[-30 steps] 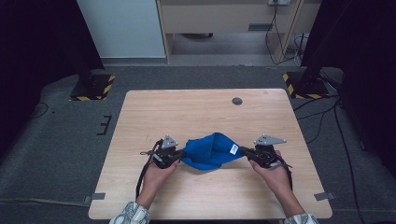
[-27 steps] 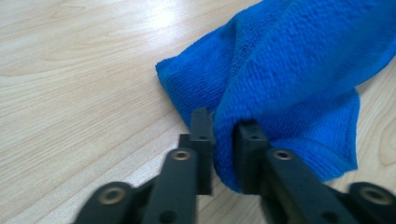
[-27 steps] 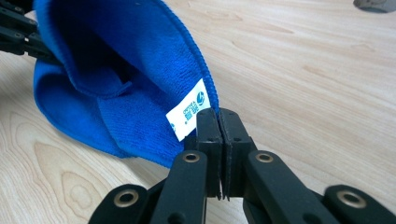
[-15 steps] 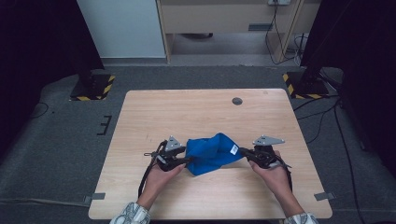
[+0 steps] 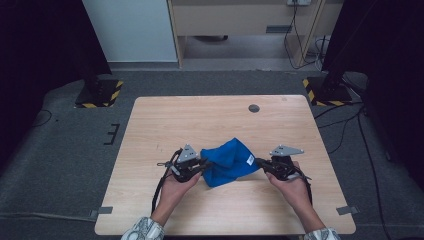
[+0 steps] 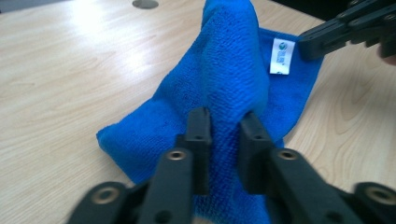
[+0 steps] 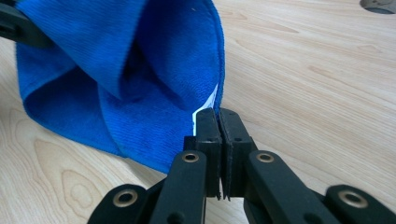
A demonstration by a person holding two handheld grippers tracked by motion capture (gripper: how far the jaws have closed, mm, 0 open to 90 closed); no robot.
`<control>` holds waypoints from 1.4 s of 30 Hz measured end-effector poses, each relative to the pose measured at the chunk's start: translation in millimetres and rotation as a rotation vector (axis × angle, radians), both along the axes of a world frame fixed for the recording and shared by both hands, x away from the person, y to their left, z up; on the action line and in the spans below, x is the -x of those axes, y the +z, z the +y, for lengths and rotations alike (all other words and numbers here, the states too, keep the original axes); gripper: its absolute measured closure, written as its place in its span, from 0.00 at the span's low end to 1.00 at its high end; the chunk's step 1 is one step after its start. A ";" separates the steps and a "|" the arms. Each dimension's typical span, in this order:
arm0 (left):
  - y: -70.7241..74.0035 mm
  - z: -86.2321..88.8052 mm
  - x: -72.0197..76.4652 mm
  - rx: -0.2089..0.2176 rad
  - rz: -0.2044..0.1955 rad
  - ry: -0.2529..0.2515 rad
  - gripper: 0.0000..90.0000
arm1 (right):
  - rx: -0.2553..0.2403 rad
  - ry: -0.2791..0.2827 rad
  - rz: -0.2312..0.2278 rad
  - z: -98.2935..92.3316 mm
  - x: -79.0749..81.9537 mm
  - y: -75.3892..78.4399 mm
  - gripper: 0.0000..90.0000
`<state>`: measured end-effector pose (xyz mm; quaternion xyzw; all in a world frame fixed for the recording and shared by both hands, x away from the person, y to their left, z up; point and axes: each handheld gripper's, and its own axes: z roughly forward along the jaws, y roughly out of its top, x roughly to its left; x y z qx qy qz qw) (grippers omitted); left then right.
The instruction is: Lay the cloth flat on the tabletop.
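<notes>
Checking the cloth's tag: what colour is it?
White tag on the blue cloth, clearest in left gripper view.

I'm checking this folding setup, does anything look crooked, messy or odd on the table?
Only the blue cloth: it is bunched and peaked rather than flat, pinched between the left tool and the right tool. Its white label shows. Nothing looks spilled or damaged.

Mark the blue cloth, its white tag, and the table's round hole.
blue cloth [image 6: 224, 70]: left gripper view, raised middle fold.
white tag [image 6: 282, 56]: left gripper view, centre of the label.
round hole [image 5: 254, 108]: high view, middle of the dark disc.
</notes>
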<state>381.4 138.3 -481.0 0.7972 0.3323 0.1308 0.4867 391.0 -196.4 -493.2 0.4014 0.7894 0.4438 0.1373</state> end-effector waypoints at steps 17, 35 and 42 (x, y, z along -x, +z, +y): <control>16.0 27.4 -17.2 0.034 0.160 0.057 0.94 | 0.036 0.055 0.024 -0.4 -7.7 21.2 0.96; -34.1 30.7 -52.6 -0.057 0.196 0.133 0.61 | 0.155 -0.006 0.056 12.7 -39.7 -21.2 0.95; -22.0 25.4 -44.0 -0.046 0.129 0.123 0.39 | 0.116 -0.010 0.040 12.3 -34.6 -16.7 0.90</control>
